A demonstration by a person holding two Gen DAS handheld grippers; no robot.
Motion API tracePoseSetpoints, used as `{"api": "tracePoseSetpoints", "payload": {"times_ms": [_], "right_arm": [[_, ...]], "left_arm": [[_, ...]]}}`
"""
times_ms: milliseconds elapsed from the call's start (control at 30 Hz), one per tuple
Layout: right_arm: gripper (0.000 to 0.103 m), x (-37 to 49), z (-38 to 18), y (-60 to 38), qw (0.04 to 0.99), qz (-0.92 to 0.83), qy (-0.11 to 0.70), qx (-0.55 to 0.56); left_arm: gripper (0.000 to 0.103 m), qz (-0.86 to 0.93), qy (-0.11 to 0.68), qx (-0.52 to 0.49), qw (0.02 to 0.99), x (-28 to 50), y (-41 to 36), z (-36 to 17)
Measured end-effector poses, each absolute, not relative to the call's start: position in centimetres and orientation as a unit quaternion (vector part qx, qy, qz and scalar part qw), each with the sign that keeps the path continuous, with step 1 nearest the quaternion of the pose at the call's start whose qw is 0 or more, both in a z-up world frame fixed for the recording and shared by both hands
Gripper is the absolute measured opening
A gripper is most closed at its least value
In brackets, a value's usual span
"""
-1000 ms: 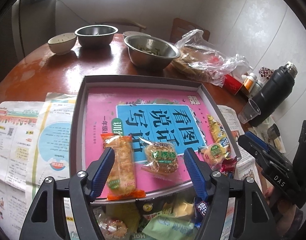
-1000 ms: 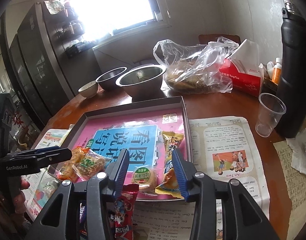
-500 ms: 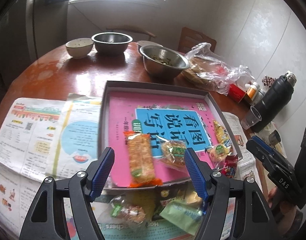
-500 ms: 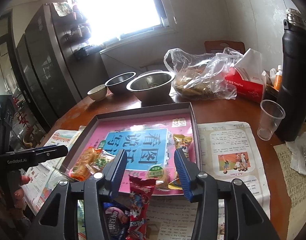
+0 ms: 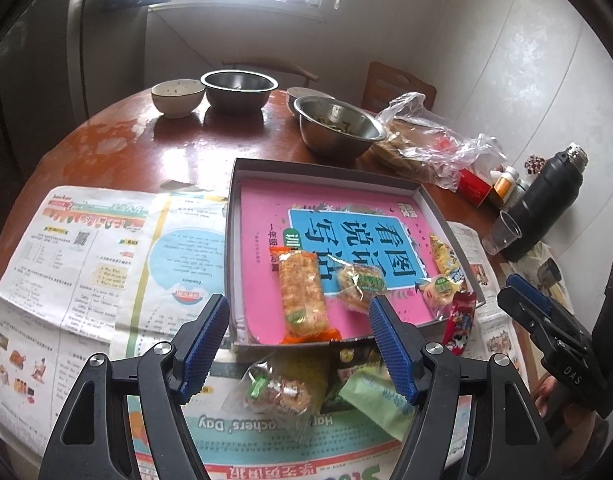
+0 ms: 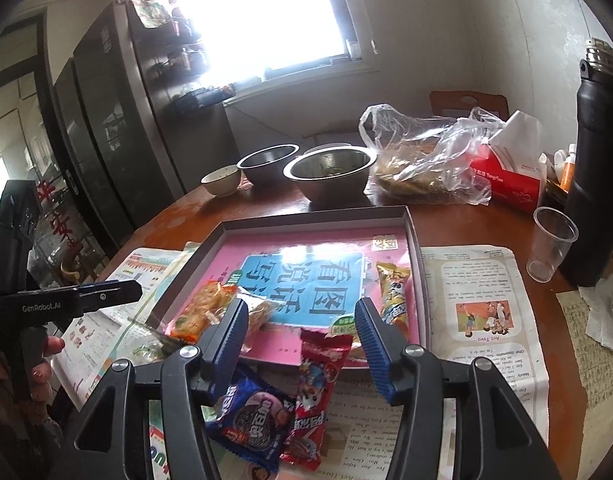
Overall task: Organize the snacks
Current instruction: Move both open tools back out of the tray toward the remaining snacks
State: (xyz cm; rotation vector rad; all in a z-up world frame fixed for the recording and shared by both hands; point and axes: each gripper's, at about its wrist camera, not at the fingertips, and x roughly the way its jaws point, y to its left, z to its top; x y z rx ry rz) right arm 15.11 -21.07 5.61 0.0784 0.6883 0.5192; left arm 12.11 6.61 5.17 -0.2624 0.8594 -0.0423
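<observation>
From the left wrist, the left gripper (image 5: 298, 344) is seen wide and empty, drawn back from the tray (image 5: 234, 240); more loose snacks (image 5: 278, 394) are now shown near its jaws on the newspaper (image 5: 106, 264)

From the right wrist, the right gripper (image 6: 300, 344) has just been opening and is empty, the red packet (image 6: 314, 384) lying below, half on the tray's near edge; sorting is judged unfinished
</observation>
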Motion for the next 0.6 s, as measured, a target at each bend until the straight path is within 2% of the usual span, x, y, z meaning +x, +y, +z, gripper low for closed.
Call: {"api": "tracePoseSetpoints", "payload": {"times_ms": [600], "right_arm": [[0.057, 11.9, 5.7, -19.8, 0.901, 0.283, 0.328, 0.029]], "left_arm": [[0.074, 0.001, 0.411, -0.134, 0.902, 8.5, 8.1, 4.8]]}}
